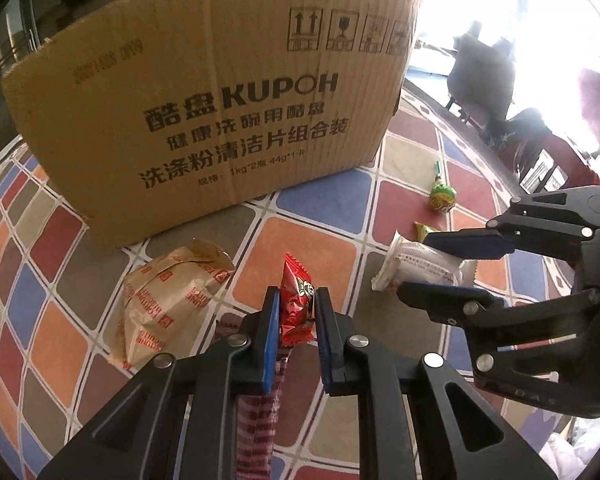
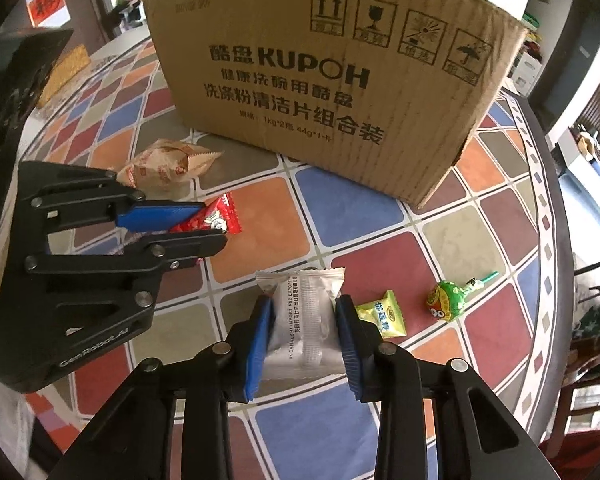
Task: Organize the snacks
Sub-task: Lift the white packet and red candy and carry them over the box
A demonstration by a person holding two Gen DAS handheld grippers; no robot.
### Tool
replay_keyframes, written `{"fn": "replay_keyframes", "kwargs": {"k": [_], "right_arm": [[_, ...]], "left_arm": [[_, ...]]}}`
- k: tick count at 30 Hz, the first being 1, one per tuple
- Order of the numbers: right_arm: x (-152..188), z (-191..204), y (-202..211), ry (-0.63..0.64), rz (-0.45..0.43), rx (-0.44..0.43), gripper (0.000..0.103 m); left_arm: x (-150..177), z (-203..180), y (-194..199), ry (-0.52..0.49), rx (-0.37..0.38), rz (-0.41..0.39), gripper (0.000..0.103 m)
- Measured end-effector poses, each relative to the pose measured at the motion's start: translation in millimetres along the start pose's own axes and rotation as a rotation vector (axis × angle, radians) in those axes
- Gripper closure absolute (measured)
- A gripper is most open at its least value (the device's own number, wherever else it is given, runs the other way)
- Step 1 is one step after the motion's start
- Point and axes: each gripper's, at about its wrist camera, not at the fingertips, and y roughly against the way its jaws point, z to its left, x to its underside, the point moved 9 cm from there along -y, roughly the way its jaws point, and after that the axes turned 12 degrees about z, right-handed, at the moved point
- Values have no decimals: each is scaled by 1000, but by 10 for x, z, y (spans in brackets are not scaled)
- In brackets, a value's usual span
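Observation:
My left gripper (image 1: 297, 300) is shut on a red candy packet (image 1: 296, 306) just above the table; it also shows in the right wrist view (image 2: 214, 222). My right gripper (image 2: 304, 312) is shut on a white snack pack (image 2: 306, 320), seen from the left wrist view (image 1: 424, 266) too. A brown paper snack bag (image 1: 168, 300) lies left of the red candy. A yellow candy (image 2: 382, 314) and a green lollipop (image 2: 446, 298) lie right of the white pack. A cardboard box (image 1: 220, 120) stands behind them all.
The table has a tablecloth (image 2: 356, 208) of coloured squares. Its dark rim (image 2: 556, 240) curves on the right. Chairs (image 1: 488, 76) stand beyond the table edge. A woven mat (image 2: 66, 68) lies at the far left.

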Motion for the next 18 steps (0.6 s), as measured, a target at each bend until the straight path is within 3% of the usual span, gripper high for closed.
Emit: {"fn": "replay_keyframes", "kwargs": {"k": [18], "right_arm": [[-159,-81,660,-98,-196,-15,69]], "left_arm": [[-182,53,851,21,-12,-178,85]]}}
